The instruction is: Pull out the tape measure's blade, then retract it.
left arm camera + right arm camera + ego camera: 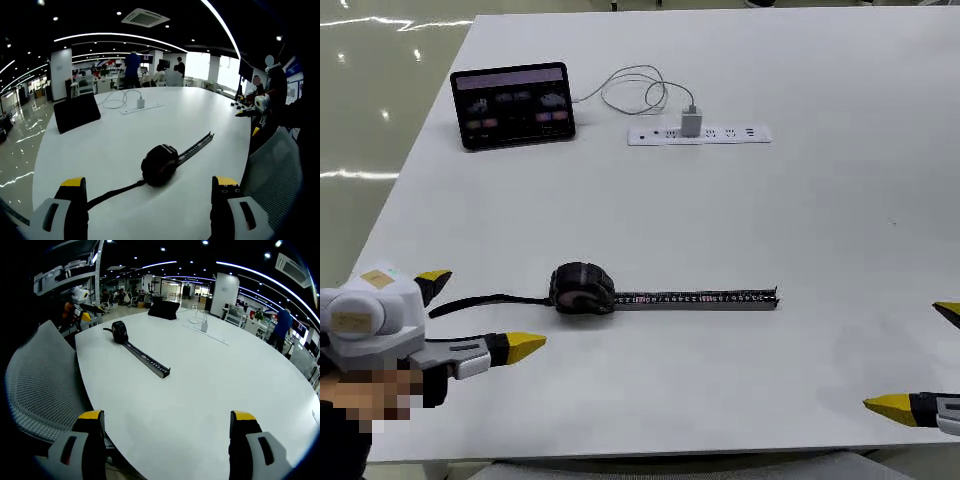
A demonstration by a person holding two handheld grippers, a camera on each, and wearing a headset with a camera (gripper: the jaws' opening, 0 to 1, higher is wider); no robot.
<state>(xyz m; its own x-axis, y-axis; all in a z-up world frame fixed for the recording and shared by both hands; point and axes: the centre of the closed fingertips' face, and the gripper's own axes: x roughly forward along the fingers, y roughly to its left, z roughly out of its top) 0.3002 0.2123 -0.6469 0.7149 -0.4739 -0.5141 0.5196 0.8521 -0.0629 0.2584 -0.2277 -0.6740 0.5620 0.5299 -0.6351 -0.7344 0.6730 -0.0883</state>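
Here, the tape measure lies near the front edge of the worktop, blade extended. The jaws of the left gripper and right gripper stand released, empty. An unrestrained retraction could whip the blade and skid the tape measure.

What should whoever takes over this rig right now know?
Both open and empty: left tongs straddle the strap, right tongs sit past the blade's tip, clear of it.
The tape measure lies on the table, touched by neither tongs.
Its blade is out, flat on the table, pointing toward the right tongs.
Done: blade pulled out.
Left: retract it.
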